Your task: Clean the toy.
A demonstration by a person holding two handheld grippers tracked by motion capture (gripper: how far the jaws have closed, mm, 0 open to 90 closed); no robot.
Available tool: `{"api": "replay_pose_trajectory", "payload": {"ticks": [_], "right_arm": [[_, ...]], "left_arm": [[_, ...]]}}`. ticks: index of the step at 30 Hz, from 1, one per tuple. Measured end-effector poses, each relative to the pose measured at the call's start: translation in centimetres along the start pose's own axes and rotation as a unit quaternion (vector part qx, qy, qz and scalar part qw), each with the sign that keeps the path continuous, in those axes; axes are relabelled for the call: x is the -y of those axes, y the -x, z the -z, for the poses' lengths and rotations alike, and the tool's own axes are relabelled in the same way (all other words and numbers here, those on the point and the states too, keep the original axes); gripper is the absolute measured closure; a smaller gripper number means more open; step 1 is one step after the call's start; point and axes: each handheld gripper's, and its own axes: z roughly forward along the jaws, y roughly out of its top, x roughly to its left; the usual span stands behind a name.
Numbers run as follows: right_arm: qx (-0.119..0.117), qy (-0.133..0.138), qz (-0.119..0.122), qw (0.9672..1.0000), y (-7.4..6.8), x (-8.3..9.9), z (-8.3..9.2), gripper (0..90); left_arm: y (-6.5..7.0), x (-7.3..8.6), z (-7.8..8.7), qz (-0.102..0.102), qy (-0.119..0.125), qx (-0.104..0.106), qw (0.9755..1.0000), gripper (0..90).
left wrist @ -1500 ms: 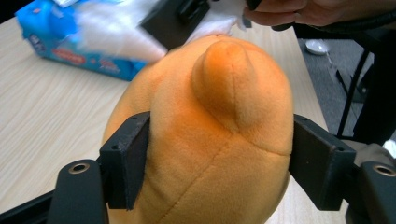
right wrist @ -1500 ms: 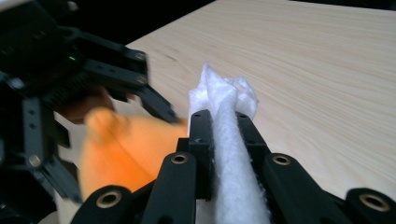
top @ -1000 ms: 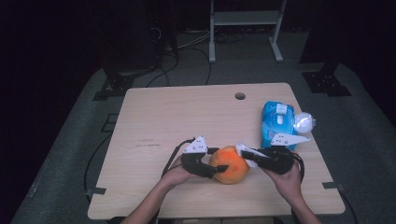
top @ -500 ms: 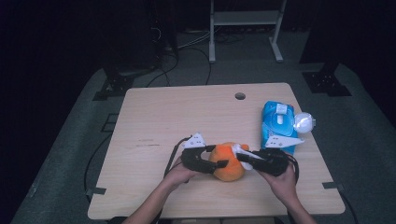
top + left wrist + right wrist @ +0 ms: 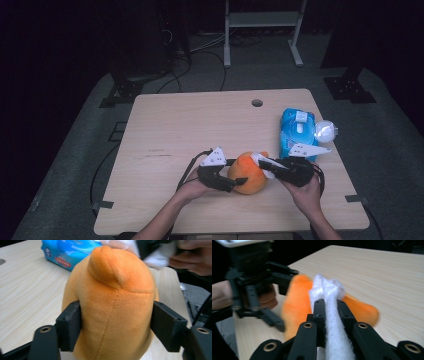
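An orange plush toy [image 5: 248,172] rests near the table's front edge. My left gripper [image 5: 234,181] grips it from the left. In the left gripper view both pads press into the plush toy's [image 5: 112,302] sides, and the jaws have just been closing on it. My right gripper [image 5: 267,167] comes in from the right, shut on a white wipe [image 5: 260,161]. In the right gripper view the wipe [image 5: 328,290] sticks out between the jaws of my right gripper [image 5: 329,312] and lies against the plush toy [image 5: 297,297], with the left gripper [image 5: 279,290] behind it.
A blue pack of wipes [image 5: 297,130] lies at the table's right edge, with a white round object [image 5: 325,132] beside it. The wooden table [image 5: 190,130] has a small hole [image 5: 257,103] near its far edge. A metal stand is on the floor beyond.
The plush toy has turned a little between the grippers, and the wipe now lies on its upper right. Both hands stay about where they were.
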Motion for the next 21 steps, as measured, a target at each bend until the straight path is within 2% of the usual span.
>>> {"api": "replay_pose_trajectory", "payload": {"ticks": [2,4,5,7,11,14,18,20,21], "right_arm": [[-0.02,0.003,0.015,0.9997,-1.1,-0.4,-0.3,79.0],[-0.035,0.0,0.033,0.9989,-2.1,-0.6,-0.6,79.0],[-0.04,-0.003,0.049,0.998,-2.9,-0.8,-1.0,79.1],[-0.033,-0.008,0.063,0.9974,-3.3,-1.0,-1.1,79.1],[-0.018,0.002,0.047,0.9987,-2.4,-1.0,-0.7,79.1],[0.002,0.007,0.022,0.9997,-0.9,-0.9,-0.1,79.0],[0.028,-0.002,-0.012,0.9995,1.4,-0.1,0.4,78.8],[0.027,-0.005,-0.032,0.9991,2.3,0.3,0.5,78.8],[0.025,-0.006,-0.033,0.9991,2.3,0.4,0.6,78.8]], "left_arm": [[0.2,0.0,-0.2,-0.005,0.0,0.001,1.0,32.5],[0.8,-0.2,-0.4,-0.023,-0.006,-0.001,0.9997,32.9],[1.0,-0.2,-0.4,-0.03,-0.009,-0.001,0.9995,33.2],[1.2,-0.2,-0.5,-0.037,-0.011,-0.005,0.9992,33.4],[1.0,-0.2,-0.4,-0.034,-0.01,-0.003,0.9994,33.8],[1.0,-0.1,-0.5,-0.035,-0.011,0.002,0.9993,33.8],[1.1,-0.1,-0.4,-0.043,-0.014,0.007,0.999,33.7],[1.1,0.0,-0.4,-0.044,-0.011,0.013,0.9989,32.7],[1.0,0.0,-0.4,-0.045,-0.011,0.018,0.9988,31.2]]}}
